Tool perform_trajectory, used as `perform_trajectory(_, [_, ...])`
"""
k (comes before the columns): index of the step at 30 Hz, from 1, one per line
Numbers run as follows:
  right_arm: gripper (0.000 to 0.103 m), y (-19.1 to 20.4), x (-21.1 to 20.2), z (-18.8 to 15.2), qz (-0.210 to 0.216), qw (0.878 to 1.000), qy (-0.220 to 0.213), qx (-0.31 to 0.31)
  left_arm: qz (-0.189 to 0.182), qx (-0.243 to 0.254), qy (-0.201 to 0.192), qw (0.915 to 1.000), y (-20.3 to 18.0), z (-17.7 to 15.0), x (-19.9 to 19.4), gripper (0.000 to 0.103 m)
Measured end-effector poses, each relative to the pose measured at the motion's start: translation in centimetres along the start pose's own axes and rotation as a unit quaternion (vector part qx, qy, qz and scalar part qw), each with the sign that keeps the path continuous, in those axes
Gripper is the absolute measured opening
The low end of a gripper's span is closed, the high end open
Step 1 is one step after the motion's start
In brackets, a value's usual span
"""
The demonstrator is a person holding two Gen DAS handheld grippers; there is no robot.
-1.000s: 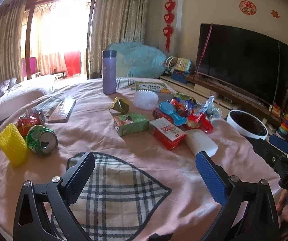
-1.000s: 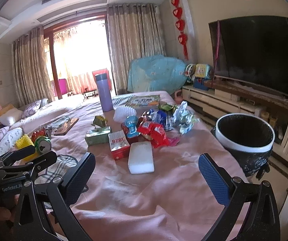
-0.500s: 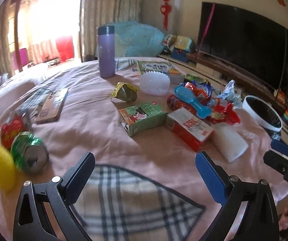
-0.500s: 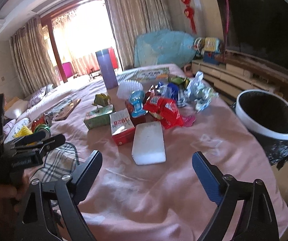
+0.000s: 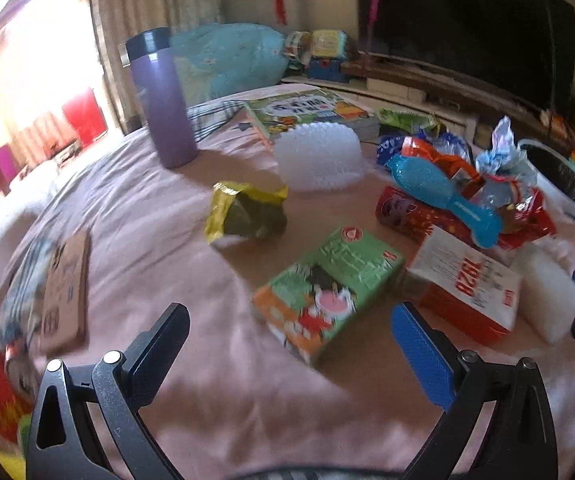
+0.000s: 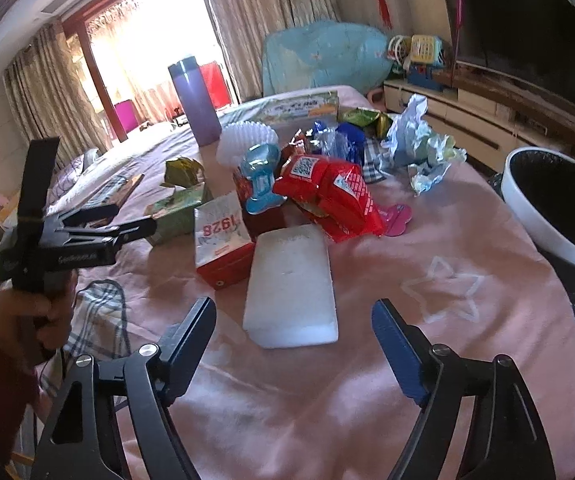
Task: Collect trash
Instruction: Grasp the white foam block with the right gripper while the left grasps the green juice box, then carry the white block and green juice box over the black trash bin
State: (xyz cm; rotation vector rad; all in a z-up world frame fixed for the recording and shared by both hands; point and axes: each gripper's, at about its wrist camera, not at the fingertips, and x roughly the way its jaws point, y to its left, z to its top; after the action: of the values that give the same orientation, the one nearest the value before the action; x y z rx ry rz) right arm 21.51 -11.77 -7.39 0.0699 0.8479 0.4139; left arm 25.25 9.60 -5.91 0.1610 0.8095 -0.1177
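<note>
White foam block (image 6: 290,285) just beyond right hand-held gripper (image 6: 293,330), jaws closing, nothing gripped

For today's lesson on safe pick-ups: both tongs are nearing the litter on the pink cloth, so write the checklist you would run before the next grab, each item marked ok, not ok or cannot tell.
1. Right tongs empty, jaws just been closing, nothing between them yet: ok.
2. White foam block lies flat straight ahead of the right tongs, top uncovered: ok.
3. Left tongs open and empty: ok.
4. Green carton ahead of the left tongs, apart from the red box: cannot tell, picture blurred.
5. Bin beside the table, mouth open: ok.
6. Foam block narrower than the jaw gap: cannot tell.
</note>
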Motion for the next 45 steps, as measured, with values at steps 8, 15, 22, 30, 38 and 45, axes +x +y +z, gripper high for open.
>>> perform_trajectory(8, [0.06,-0.1,2.2,0.2,-0.002,0.999,0.037,-0.002,-0.002,0.031,0.027,0.9992,-0.8,0.7,3.6,0.093])
perform_trajectory(15, [0.049,-0.5,1.4,-0.2,0.017,0.999,0.033,0.004,-0.025,-0.009,0.04,0.9988,-1.6,-0.2,2.3,0.057])
perform_trajectory(22, [0.048,-2.8,-1.5,-0.7,0.02,1.0,0.008,0.02,-0.052,-0.071,0.009,0.9961,-3.9,-2.5,-3.6,0.052])
perform_trajectory(30, [0.048,-6.3,-4.8,-1.2,0.013,0.999,-0.019,0.041,-0.086,-0.09,-0.03,0.9917,-8.2,-3.8,-9.3,0.051])
perform_trajectory(38, [0.048,-9.7,-7.1,-1.3,-0.005,0.996,-0.047,0.073,-0.094,-0.076,-0.092,0.9884,-11.2,-2.2,-12.0,0.05])
perform_trajectory(45, [0.048,-12.4,-8.4,-0.4,-0.023,0.994,-0.068,0.088,-0.111,-0.056,-0.107,0.9865,-13.8,-0.1,-11.1,0.05])
